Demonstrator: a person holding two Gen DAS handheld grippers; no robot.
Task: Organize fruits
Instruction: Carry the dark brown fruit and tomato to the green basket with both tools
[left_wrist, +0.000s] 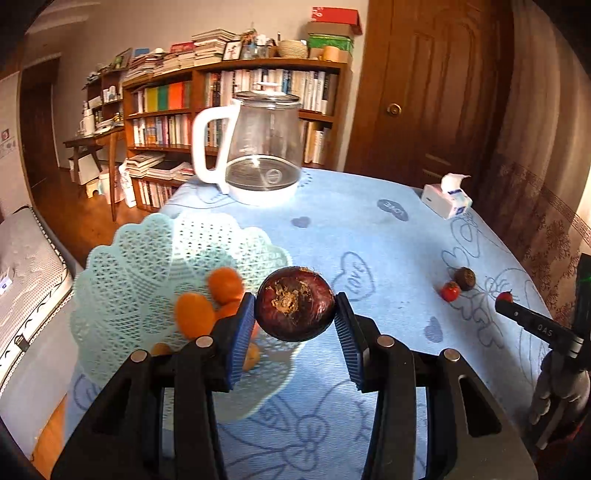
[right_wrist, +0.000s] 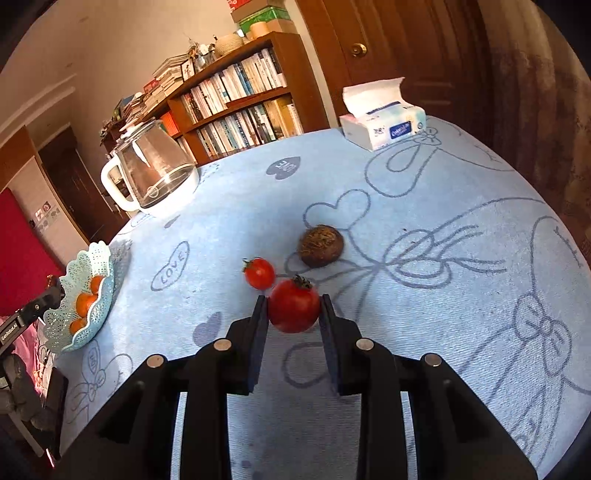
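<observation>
Holding a dark round fruit (left_wrist: 294, 303) in our left tool (left_wrist: 295, 314), we have it squeezed between the two blue pads, one on each side, so it cannot roll out. It hangs above the blue surface (left_wrist: 369, 229), right beside the lacy green basket (left_wrist: 122, 266). We think it is there because the basket is where the fruits go. Some small orange fruits (left_wrist: 195, 314) lie inside it already, so this one looks about ready to join them.

Our right tool (right_wrist: 293, 306) is closed on a big red tomato (right_wrist: 294, 305). The pads press on its two sides, and its green top points up. It is down near the cloth, but we cannot tell if it touches. A small tomato (right_wrist: 259, 273) sits just beside it, and a brown round fruit (right_wrist: 320, 246) lies a little farther back. These two wait on the surface because no one has picked them up yet.

The basket is far to the left of the right tool, at the edge of the surface. We would have to carry the tomato a long way across. The glass kettle (right_wrist: 153, 173) and the tissue box (right_wrist: 384, 125) stand at the back, out of the way.
</observation>
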